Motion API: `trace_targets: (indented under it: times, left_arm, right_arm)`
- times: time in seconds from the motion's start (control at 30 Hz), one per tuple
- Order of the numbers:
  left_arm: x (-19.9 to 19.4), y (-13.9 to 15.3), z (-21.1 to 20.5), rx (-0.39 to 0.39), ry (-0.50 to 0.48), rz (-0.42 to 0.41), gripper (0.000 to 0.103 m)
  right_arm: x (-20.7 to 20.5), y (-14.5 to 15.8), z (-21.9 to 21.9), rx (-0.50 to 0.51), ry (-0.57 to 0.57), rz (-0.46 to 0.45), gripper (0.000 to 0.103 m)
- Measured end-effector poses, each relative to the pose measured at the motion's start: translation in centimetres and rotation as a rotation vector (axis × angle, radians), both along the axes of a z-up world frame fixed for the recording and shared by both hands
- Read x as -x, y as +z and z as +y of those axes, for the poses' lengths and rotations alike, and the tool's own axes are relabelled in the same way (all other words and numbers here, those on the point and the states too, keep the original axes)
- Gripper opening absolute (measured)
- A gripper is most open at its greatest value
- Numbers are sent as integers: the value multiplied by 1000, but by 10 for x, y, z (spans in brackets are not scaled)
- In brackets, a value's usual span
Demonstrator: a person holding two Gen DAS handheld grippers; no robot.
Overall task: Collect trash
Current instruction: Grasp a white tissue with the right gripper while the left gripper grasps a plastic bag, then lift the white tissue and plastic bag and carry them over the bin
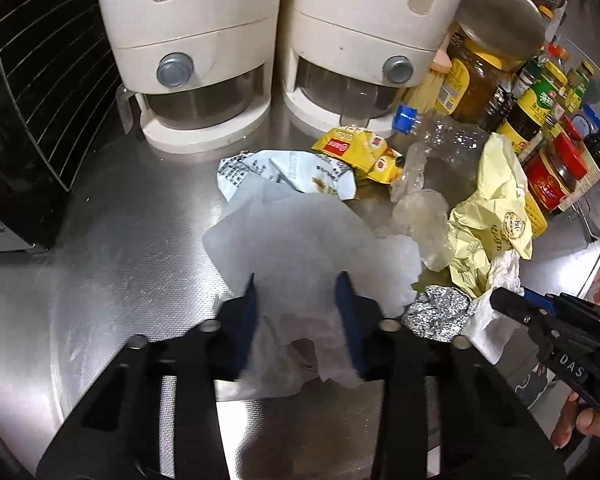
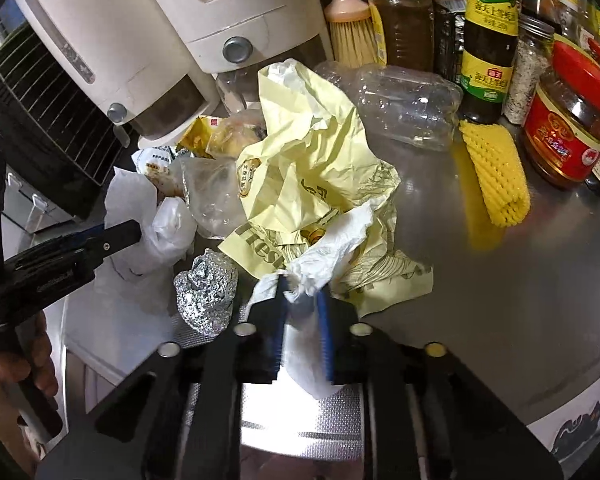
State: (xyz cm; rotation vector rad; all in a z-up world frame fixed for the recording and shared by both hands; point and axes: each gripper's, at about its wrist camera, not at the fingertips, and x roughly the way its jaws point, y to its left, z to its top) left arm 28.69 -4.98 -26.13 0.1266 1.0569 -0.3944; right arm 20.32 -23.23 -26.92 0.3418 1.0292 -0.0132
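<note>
Trash lies heaped mid-bench, behind the near edge. Left gripper (image 1: 300, 280) has its jaws clamped on a thin white plastic bag (image 1: 300, 236); right gripper (image 2: 302, 294) is pinched onto a crumpled tissue (image 2: 332, 240). Best lift both slowly, clear of the foil ball (image 2: 206, 290).

Place: a home kitchen is showing in both views.
Worktop: a steel counter (image 1: 112, 240) is running across the lower half of the frame.
Appliances: two white dispensers (image 1: 188, 52) are standing at the upper middle, and a black wire rack (image 1: 40, 80) is sitting at the upper left.
Cooking goods: sauce bottles (image 2: 490, 36) and jars (image 2: 568, 132) are crowding the upper right.
Cleaning tool: a brush (image 2: 350, 28) is leaning at the top centre.
</note>
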Motion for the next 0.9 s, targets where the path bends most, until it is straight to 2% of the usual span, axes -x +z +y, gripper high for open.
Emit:
trace_targets:
  times: [0.03,0.1,0.23,0.6,0.9]
  left_arm:
    - [0,1,-1,2,-3,-2,19]
    - [1,4,-2,6,-3,-8,11]
    - [9,19,-1,36,-5,-31,3]
    - [50,63,-5,91,-27,-147,0]
    - [111,78,-12,91,-56,-158,0]
  right_arm:
    - [1,2,0,0,-2,-6,11]
    - [4,5,-2,-7,-5,-15,11]
    - [13,16,-4,-12,-11,-38,10]
    - [50,42,-9,-20,-25,-100,10]
    - [97,55,-14,-26,-31,-127,10]
